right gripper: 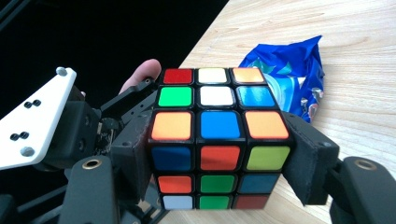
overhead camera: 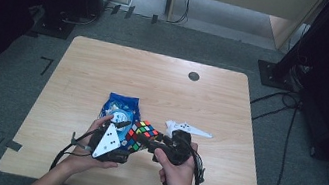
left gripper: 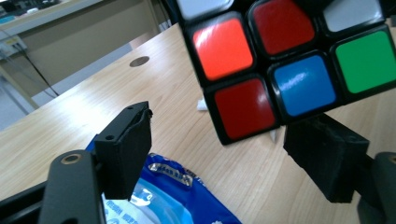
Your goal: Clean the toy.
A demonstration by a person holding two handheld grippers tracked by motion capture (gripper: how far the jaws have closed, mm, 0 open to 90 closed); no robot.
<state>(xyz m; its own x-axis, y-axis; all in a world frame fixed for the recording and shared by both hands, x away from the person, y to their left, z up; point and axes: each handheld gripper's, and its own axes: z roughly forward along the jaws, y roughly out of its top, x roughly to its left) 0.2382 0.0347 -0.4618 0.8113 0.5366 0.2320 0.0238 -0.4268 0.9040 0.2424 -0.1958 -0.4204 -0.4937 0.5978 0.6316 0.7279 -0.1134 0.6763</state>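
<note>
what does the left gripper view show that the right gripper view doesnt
Left gripper view alone: the left gripper with its fingers spread apart and nothing between them, the cube's corner hanging above the gap, and the dark round cap set in the table far off.

Right gripper view alone: the right gripper with its fingers pressed on both sides of the cube, plus a white three-cornered plate and a fingertip behind it.

Both: the Rubik's cube, the blue snack bag and the wooden table.
</note>
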